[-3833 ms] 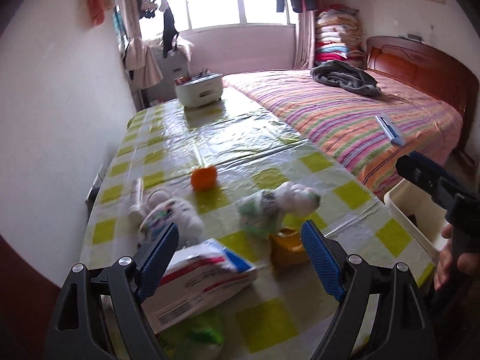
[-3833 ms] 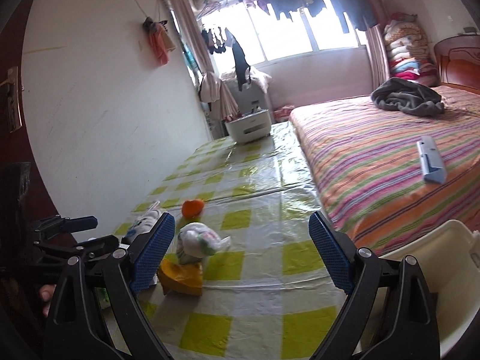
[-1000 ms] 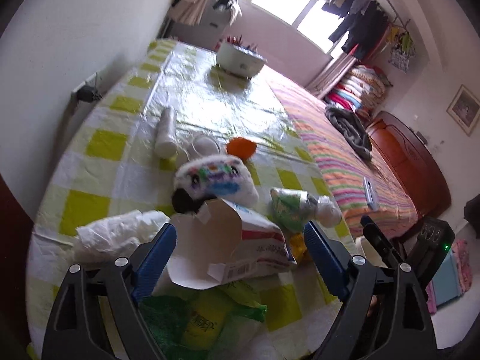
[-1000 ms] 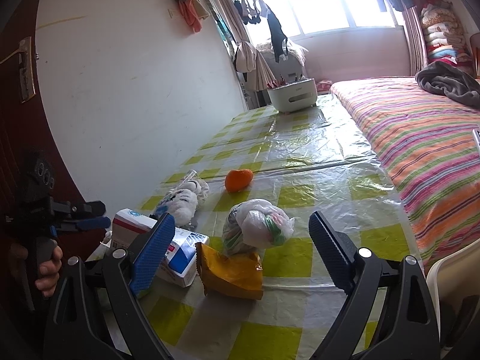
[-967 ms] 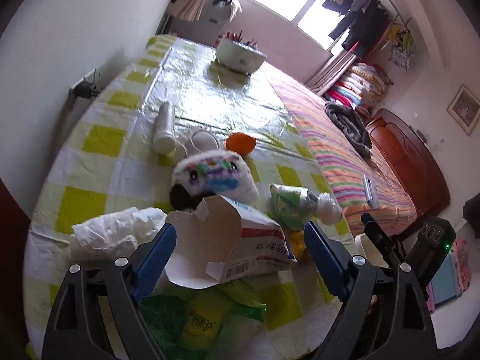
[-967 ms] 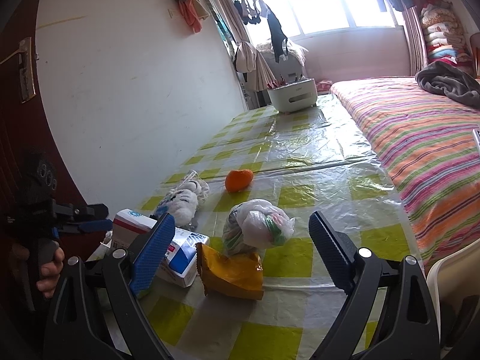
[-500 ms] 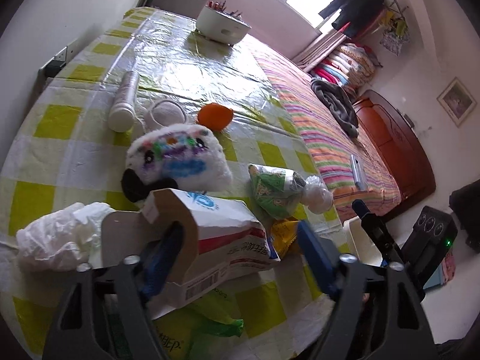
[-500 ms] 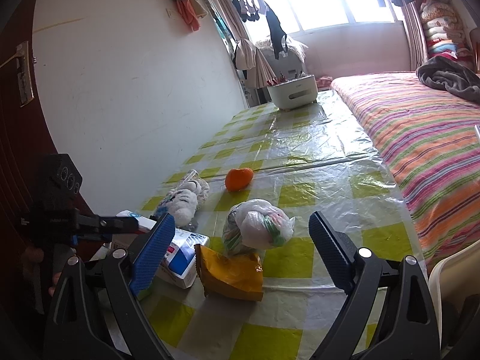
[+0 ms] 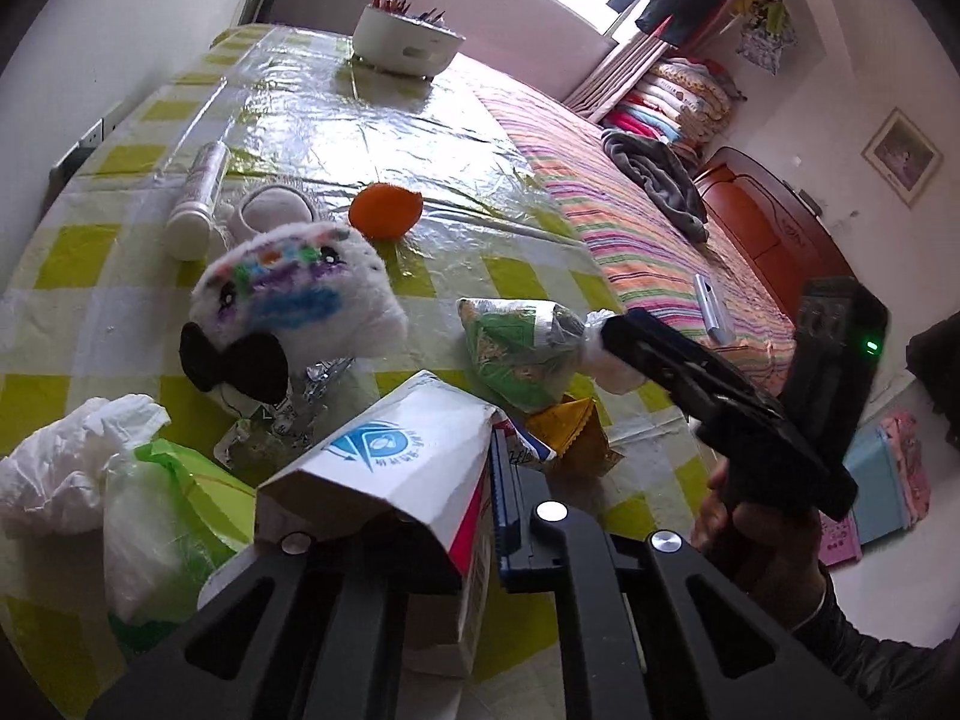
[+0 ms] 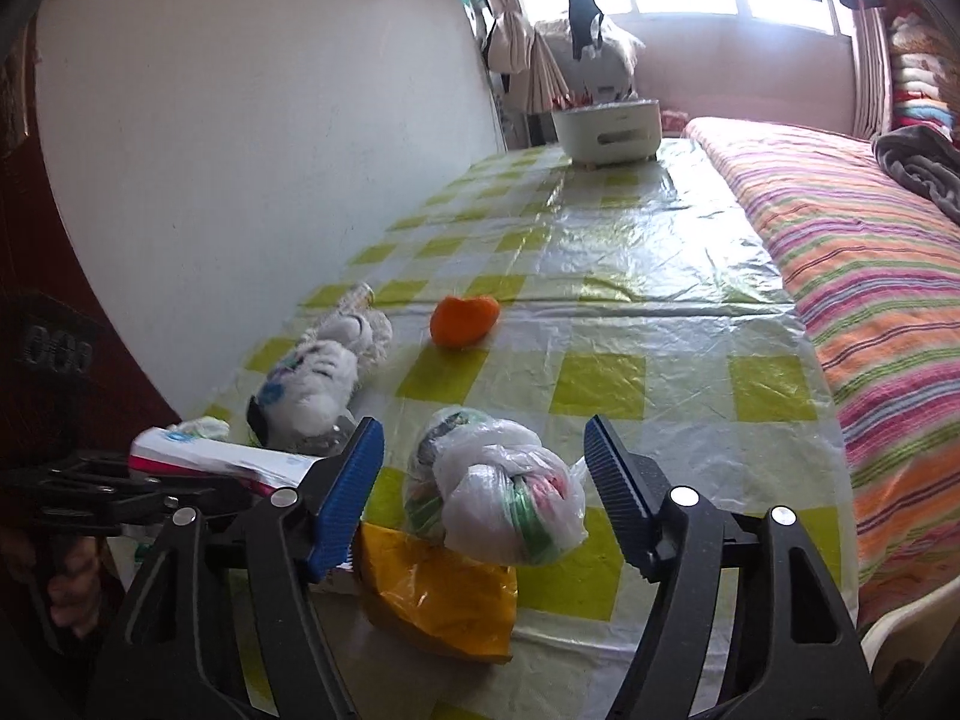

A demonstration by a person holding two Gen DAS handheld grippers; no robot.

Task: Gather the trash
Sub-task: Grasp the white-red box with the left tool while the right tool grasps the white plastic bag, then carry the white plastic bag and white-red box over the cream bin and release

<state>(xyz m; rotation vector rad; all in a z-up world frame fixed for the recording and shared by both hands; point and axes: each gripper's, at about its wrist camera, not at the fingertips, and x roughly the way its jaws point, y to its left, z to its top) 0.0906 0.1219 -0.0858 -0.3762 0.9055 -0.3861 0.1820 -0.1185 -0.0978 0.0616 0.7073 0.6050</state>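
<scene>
Left pad of the left gripper [image 9: 480,516] — hidden behind the carton [image 9: 396,480]; green wrapper [image 9: 198,498] half-buried.

we see the carton [image 9: 414,456] on the desk [image 9: 312,114], plush toy [image 9: 294,300] behind it, knotted bag [image 9: 522,354] to its right.

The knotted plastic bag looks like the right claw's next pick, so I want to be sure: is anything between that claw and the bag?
Nothing visible. The knotted bag lies in the gap of the right claw, whose jaws have just been closing; they are not touching it yet.
</scene>
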